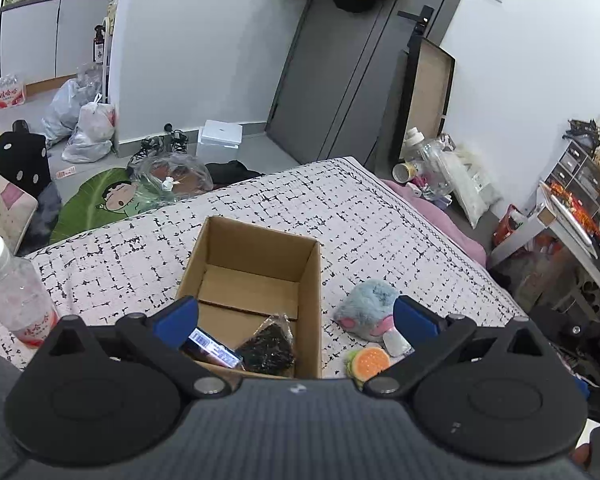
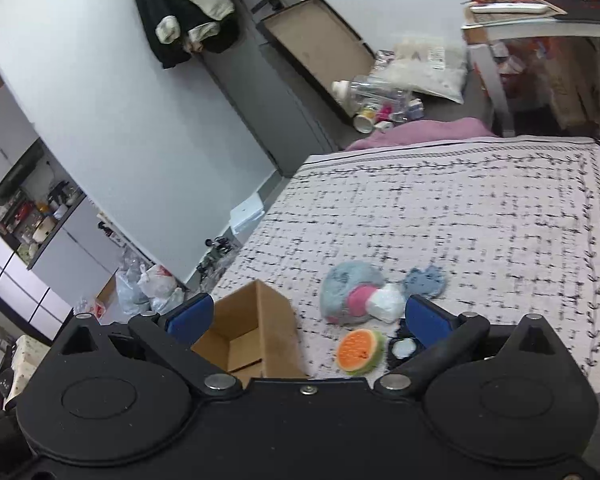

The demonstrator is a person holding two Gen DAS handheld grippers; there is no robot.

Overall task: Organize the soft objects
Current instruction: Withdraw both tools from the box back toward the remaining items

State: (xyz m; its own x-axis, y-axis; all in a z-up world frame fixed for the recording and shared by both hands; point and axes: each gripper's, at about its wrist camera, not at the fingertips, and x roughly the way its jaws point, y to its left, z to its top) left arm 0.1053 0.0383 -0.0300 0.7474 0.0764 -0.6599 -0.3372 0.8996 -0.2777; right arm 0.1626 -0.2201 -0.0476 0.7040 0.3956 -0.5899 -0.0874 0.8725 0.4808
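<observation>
An open cardboard box [image 1: 256,268] stands on the patterned bedspread [image 1: 380,232]. Inside lie a dark netted pouch [image 1: 266,346] and a dark packet with a blue-white label [image 1: 212,349]. A fluffy blue plush toy [image 1: 370,308] and an orange-and-green round sponge toy [image 1: 368,362] lie right of the box. My left gripper [image 1: 298,322] is open and empty above the box's near edge. In the right wrist view the box [image 2: 252,336], the plush [image 2: 356,298], the sponge toy [image 2: 360,350] and a small black round case [image 2: 404,348] show. My right gripper [image 2: 308,318] is open and empty above them.
A water bottle [image 1: 14,292] stands on the bed at the left. The bed's far edge drops to a floor with plastic bags [image 1: 88,124], a green mat [image 1: 100,200] and a white box [image 1: 220,140]. A cluttered desk [image 1: 572,220] is at the right.
</observation>
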